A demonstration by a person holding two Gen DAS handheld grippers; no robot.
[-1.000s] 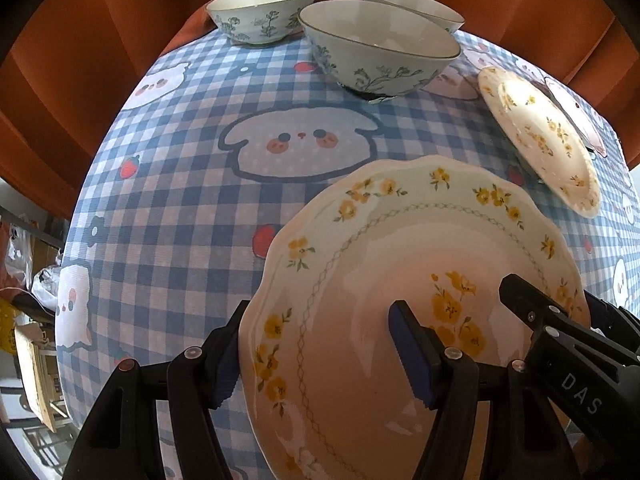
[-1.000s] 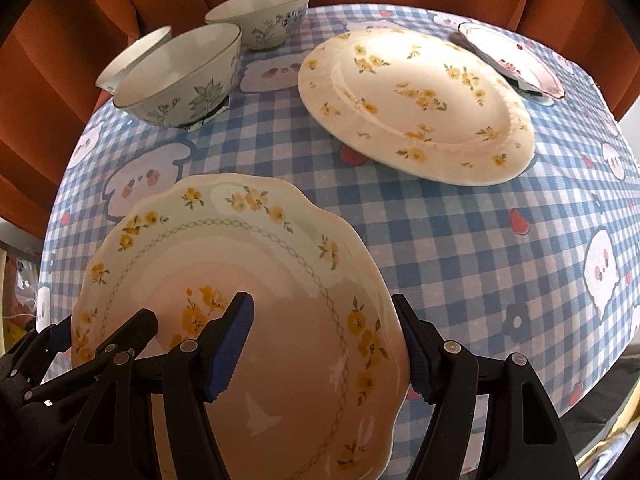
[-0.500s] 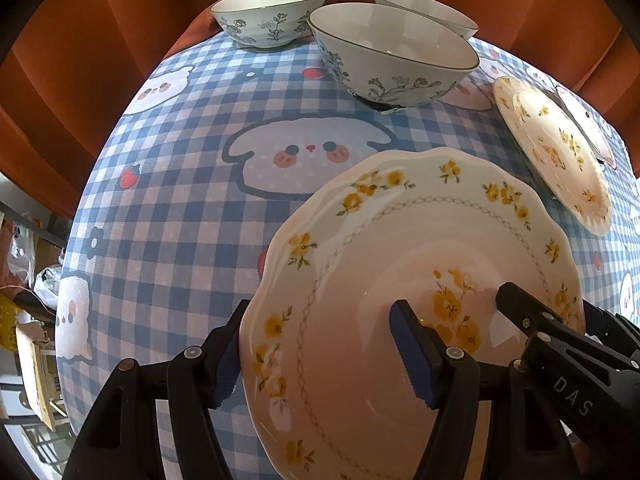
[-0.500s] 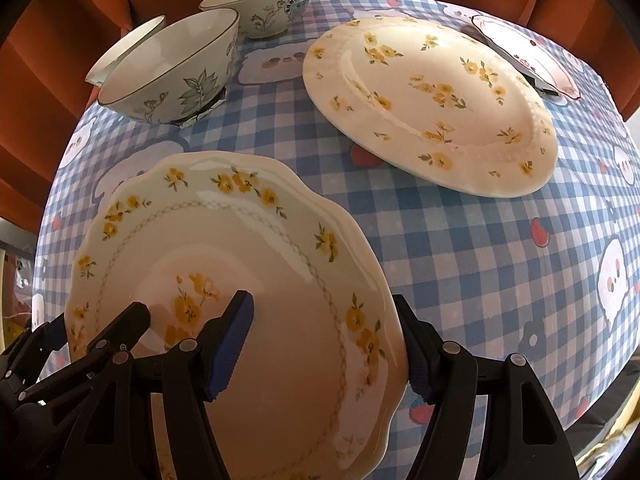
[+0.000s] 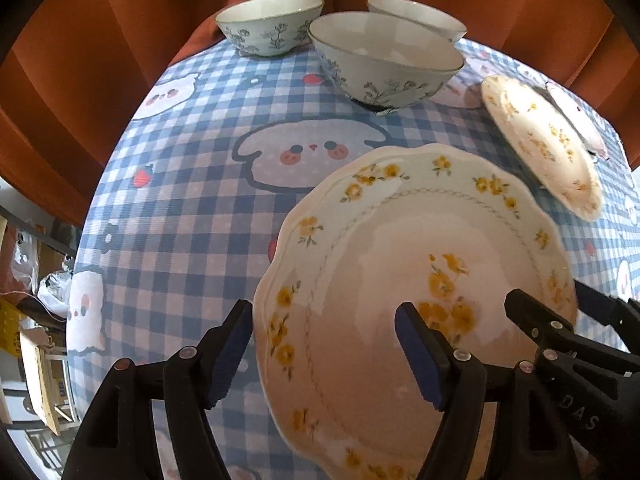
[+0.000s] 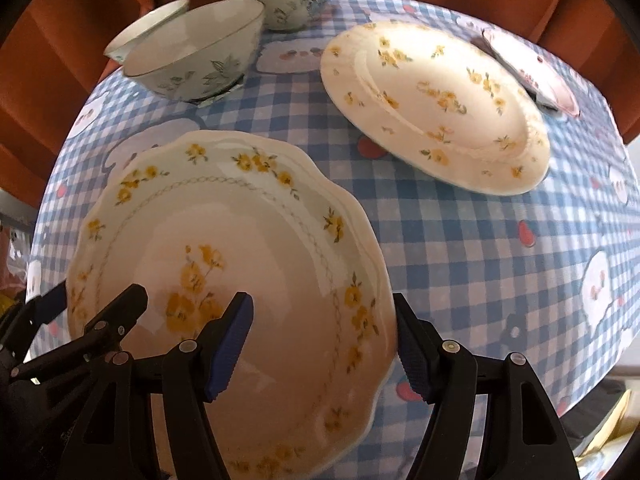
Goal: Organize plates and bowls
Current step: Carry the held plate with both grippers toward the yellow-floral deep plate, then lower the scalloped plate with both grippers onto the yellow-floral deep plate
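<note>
Scalloped plate (image 5: pixel 400 280), glossy cream ceramic with a wavy rim, yellow flower sprigs and a thin chain ring, sits nearest the cameras at about 6 o'clock on the worktop (image 5: pixel 180 208). Whether it rests flat on the cloth or is lifted, cannot tell.

Left gripper (image 5: pixel 324 354): black frame, ribbed blue pads, jaws opening, straddling the plate's left rim at 9 o'clock; outer pad just beside the edge, inner pad over the plate face. Pads not pressing.

Right gripper (image 6: pixel 324 354): same build, jaws fairly wide, straddling the right rim at 3 o'clock; outer pad at or just beside the edge, contact unclear.

Worktop covered in blue-and-white gingham cloth, woven look, printed with cartoon animal faces and small red fruit.

Round plate (image 6: pixel 436 104), smooth cream with scattered yellow flowers and a plain rim, at 1 o'clock in the right wrist view, apart from the scalloped one. Small pink-patterned dish (image 6: pixel 532 72) just behind it, partly hidden.

Three bowls at 11–12 o'clock: near bowl (image 5: pixel 384 60), deep, pale glaze, dark leaf print; two more bowls (image 5: pixel 272 24) behind it. Rust-orange curtain (image 5: pixel 100 60), pleated, behind.
</note>
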